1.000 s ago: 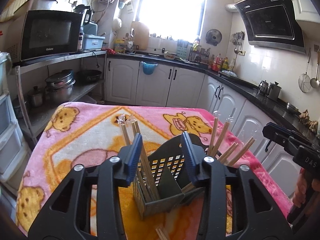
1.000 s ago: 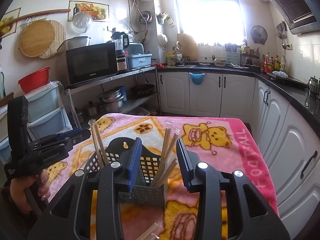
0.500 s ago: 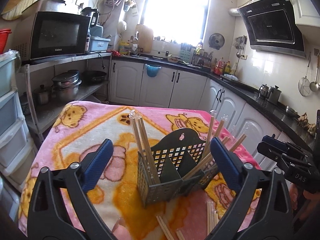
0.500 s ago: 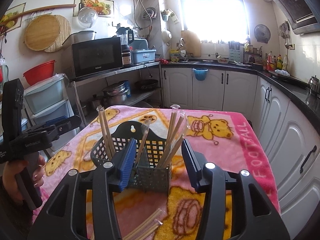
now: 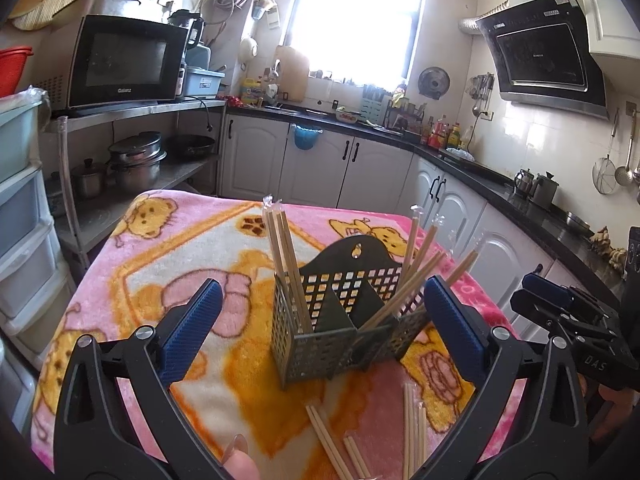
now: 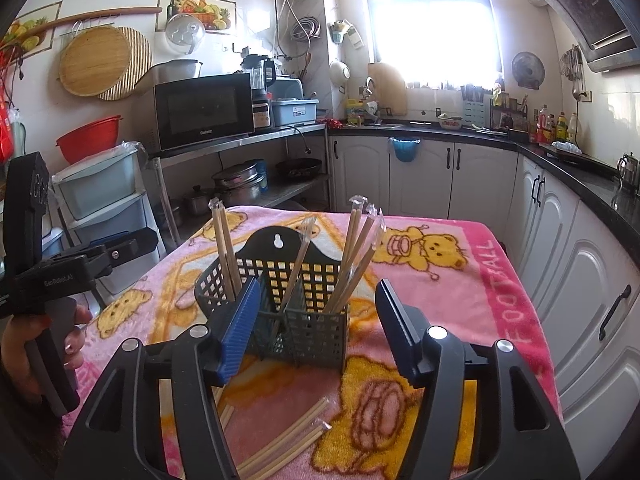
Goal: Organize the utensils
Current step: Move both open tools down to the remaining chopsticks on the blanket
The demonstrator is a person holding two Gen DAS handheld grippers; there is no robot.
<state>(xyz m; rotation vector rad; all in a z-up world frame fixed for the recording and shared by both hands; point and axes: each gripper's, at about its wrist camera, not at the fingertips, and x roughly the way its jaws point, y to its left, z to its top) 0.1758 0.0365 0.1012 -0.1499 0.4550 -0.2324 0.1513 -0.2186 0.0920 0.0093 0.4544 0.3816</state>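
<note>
Both grippers have drawn back from the grey utensil caddy [image 5: 344, 320] since a second ago. Then their blue pads sat close around the standing chopsticks; now the left gripper [image 5: 320, 332] gapes wide with nothing between its pads, and the right gripper [image 6: 316, 320] has just been opening and is likewise empty.

Ahead of the left gripper the caddy stands upright on the pink blanket [image 5: 160, 264], with wrapped chopsticks [image 5: 284, 264] leaning in its compartments. Loose chopsticks [image 6: 288, 440] lie flat on the blanket just below the right gripper's pads — the same loose ones [image 5: 412, 432] show under the left.

These sticks look light, stiff and thin, and their clear sleeves are probably slippery. Lying on soft pile, they may sink or roll when pressed. I would pinch one pair across its middle — both sticks together — so it hangs level and does not swivel.
</note>
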